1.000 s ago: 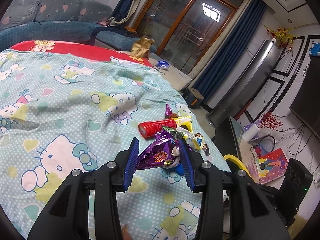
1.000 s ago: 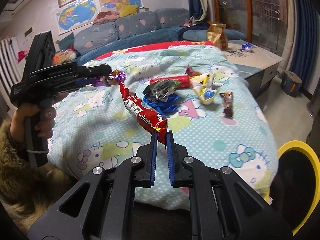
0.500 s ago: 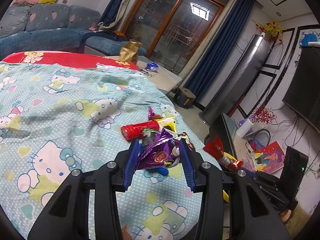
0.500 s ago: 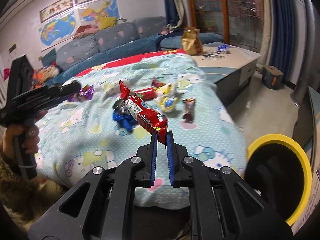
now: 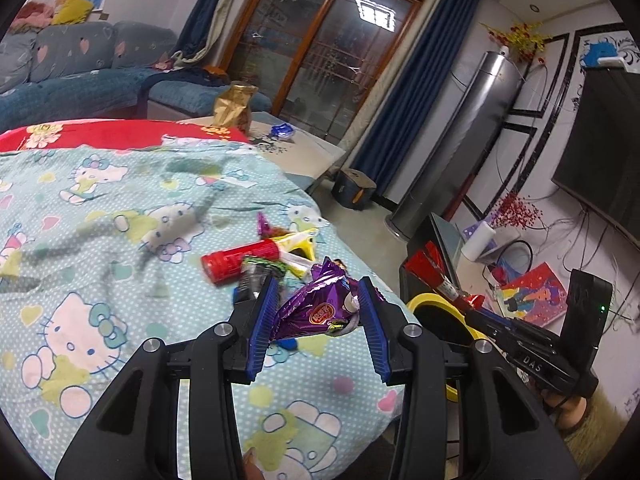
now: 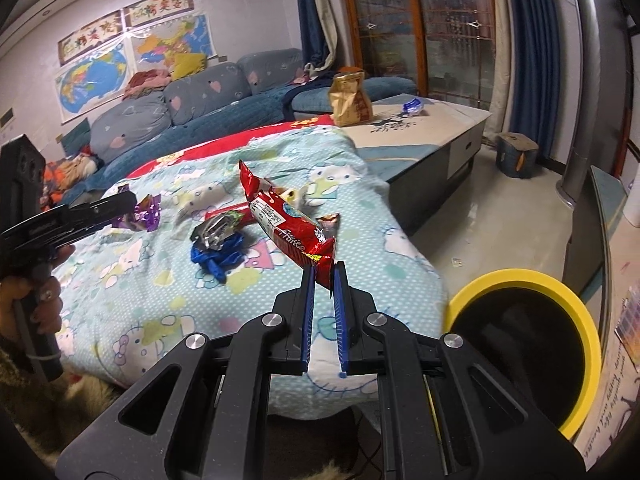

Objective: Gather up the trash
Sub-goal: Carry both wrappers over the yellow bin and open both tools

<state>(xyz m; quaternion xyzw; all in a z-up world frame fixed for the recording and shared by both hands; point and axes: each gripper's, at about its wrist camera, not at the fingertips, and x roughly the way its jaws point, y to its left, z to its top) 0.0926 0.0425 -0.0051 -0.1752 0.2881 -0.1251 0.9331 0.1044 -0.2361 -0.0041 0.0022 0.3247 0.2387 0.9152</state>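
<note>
My left gripper [image 5: 318,292] is shut on a purple foil wrapper [image 5: 314,308] and holds it above the bed. My right gripper [image 6: 323,274] is shut on one end of a red snack wrapper [image 6: 284,224], which sticks up and away from the jaws. The right gripper also shows in the left wrist view [image 5: 470,308] over the yellow-rimmed bin [image 5: 434,304]. In the right wrist view the bin [image 6: 520,280] stands at the lower right, beside the bed. More trash lies on the bed: a red tube [image 5: 240,258], a yellow wrapper [image 5: 300,242], a blue wrapper [image 6: 218,256], a dark foil wrapper [image 6: 214,230].
The bed has a Hello Kitty cover [image 5: 100,240]. A low table [image 6: 420,128] behind it carries a gold paper bag [image 6: 350,100]. A blue sofa [image 6: 200,96] lines the back wall. A dark cabinet [image 6: 588,236] stands behind the bin.
My right gripper has swung right with the red wrapper toward the yellow bin, which now shows larger. My left gripper has lifted slightly with the purple wrapper still held.
</note>
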